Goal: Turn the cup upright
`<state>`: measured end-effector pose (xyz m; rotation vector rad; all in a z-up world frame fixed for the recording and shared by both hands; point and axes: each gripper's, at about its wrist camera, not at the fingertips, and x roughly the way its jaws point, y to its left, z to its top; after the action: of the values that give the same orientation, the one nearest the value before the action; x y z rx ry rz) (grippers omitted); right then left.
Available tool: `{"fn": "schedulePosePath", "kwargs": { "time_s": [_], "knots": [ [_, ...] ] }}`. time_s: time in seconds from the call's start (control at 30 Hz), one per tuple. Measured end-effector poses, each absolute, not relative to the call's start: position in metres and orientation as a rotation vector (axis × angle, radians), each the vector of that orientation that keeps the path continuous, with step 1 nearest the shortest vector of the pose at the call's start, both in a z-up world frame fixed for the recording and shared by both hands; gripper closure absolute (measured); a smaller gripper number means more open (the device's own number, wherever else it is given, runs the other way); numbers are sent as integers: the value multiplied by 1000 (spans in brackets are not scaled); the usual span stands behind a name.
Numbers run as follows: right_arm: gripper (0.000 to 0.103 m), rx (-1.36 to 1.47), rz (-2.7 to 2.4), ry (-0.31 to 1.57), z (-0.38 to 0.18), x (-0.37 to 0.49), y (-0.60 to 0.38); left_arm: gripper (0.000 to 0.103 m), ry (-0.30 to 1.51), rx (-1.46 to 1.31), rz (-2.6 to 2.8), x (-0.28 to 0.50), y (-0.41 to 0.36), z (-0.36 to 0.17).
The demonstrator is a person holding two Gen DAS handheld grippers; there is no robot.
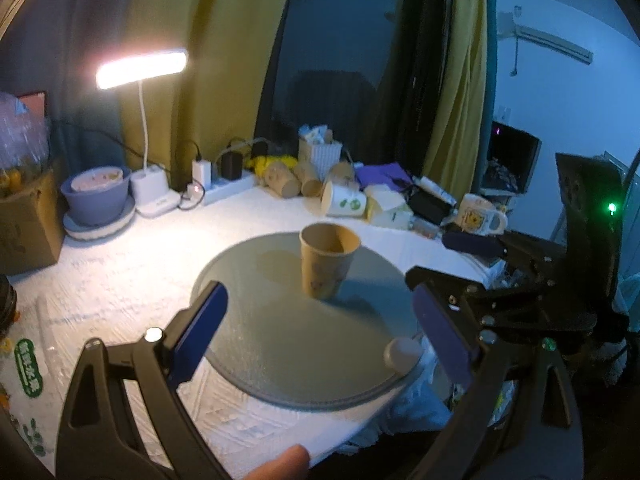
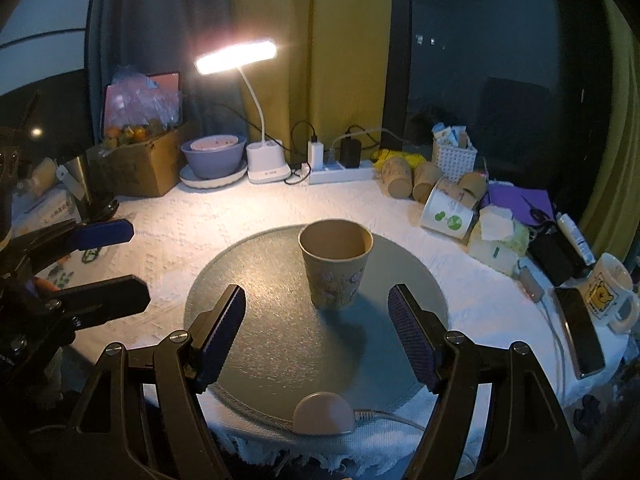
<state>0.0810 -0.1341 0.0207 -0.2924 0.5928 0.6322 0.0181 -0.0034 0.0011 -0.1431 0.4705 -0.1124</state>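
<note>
A brown paper cup [image 1: 327, 261] stands upright, mouth up, on the round grey mat [image 1: 280, 340]; it also shows in the right wrist view [image 2: 335, 262] on the mat [image 2: 272, 344]. My left gripper [image 1: 320, 312] is open and empty, its blue pads short of the cup. My right gripper [image 2: 316, 312] is open and empty, its pads just in front of the cup on either side, not touching it. The right gripper also shows at the right of the left wrist view [image 1: 460, 264]. The left gripper shows at the left of the right wrist view [image 2: 120, 264].
A lit desk lamp [image 2: 264, 160], a purple bowl [image 2: 214, 156], a power strip [image 2: 340, 172] and a cardboard box [image 2: 140, 164] line the back. Several fallen cups [image 2: 424, 184], a mug [image 2: 610, 292] and a phone [image 2: 580, 332] lie at right. A round beige device [image 2: 324, 414] sits at the mat's front edge.
</note>
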Motion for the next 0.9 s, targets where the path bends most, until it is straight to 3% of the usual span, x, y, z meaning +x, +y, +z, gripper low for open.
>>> {"fn": "schedulePosePath", "kwargs": {
  "time_s": [0.9],
  "knots": [
    [26,-264,644,424,87,28,-149,8,257,-107,-67,-27,-8,51]
  ]
}}
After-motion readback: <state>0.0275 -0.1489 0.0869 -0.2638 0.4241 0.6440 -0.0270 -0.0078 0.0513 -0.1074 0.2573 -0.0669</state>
